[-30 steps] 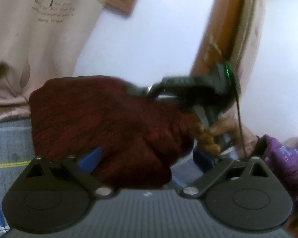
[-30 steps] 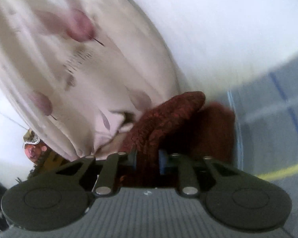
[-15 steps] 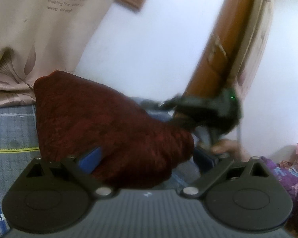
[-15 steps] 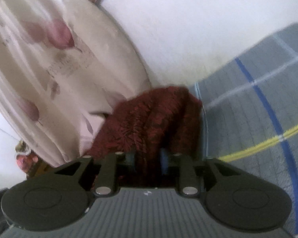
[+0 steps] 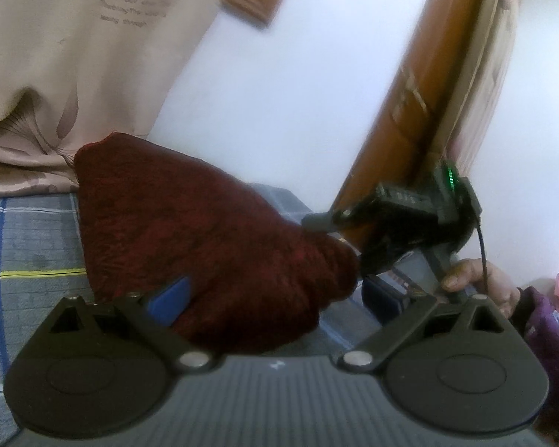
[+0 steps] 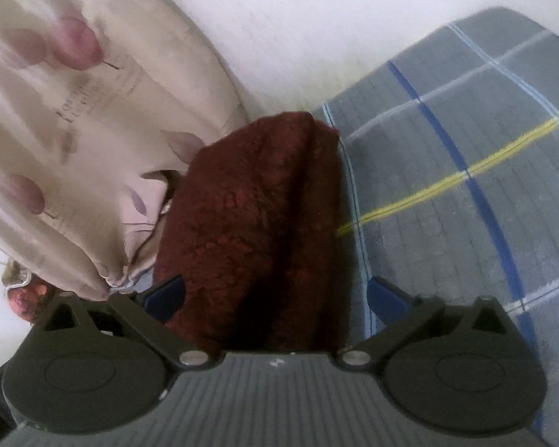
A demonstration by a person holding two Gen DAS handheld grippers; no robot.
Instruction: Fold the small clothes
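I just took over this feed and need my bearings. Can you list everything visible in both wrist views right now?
Knit garment: one, dark red, bunched on the bed between both grippers' fingers.
Bedsheet: one, grey plaid with blue, white and yellow lines, under the garment.
Curtain: one, beige with pink leaf print and lettering, behind the bed.
Wall: white, behind the bed.
Wooden post: one, brown, at the right in the left wrist view.
Purple cloth: one, right edge of the left wrist view.
Left gripper: black with blue pads, open, garment between them.
Right gripper: jaws just opened wide, pads clear of the garment.
Hand: holds the right gripper's handle.
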